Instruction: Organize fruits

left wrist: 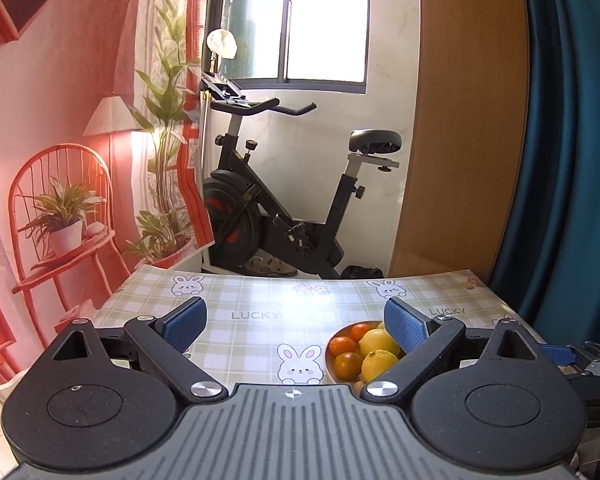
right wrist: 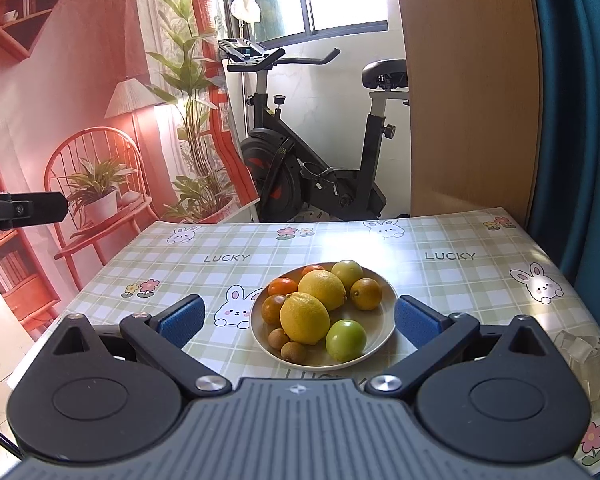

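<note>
- Cream-coloured plate [right wrist: 384,320] sat on the checked counter [right wrist: 460,280], heaped with the fruits: two lemons [right wrist: 305,317], two green fruits [right wrist: 346,340], several small oranges [right wrist: 366,293] and two brown longan-like ones [right wrist: 293,351]
- Right tool [right wrist: 298,318] hung above and just short of the plate, its blue pads spread wide with nothing between them; I judged it released and empty
- Left tool [left wrist: 296,322] was likewise spread and empty, pointed at bare counter with the plate [left wrist: 332,364] near its right-hand pad
- From the right wrist view, the left tool showed only as a dark bar at the left edge, well apart from the plate
- No loose fruit appeared on the counter in either view, so I judged the gathering mostly done and the tools clear of the pile
- For any further tidying I would have come down slowly from above, since the round fruits were stacked and a sideways nudge could have rolled a lemon over the shallow rim
- Something clear and crinkled [right wrist: 580,348] lay at the counter's right edge; I could not tell what it was, and would have kept the right tool off it
</note>
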{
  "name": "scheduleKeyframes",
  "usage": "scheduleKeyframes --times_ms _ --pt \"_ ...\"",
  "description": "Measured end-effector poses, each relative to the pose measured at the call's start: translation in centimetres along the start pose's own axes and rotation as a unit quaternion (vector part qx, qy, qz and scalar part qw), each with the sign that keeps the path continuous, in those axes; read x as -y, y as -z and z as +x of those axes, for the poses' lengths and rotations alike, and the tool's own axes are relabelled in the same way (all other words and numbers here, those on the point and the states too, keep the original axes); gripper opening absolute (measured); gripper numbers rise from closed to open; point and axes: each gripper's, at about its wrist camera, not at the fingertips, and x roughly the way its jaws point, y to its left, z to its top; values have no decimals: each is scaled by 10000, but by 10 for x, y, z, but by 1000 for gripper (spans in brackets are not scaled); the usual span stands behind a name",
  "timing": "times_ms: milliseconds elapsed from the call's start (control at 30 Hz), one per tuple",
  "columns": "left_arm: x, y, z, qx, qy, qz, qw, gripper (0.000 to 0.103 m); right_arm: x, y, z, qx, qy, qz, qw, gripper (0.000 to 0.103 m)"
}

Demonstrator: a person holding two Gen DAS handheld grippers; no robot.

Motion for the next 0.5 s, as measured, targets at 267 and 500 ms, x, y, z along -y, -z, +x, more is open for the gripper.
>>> scheduleKeyframes --times_ms 267,500 --pt "2 1 -13 100 -205 -118 9997 97 -7 -2 -16 -19 -7 -19 10000 103" --pt "3 4 -16 57 -202 -145 9997 97 -6 0 -21 -18 31 7 10000 103"
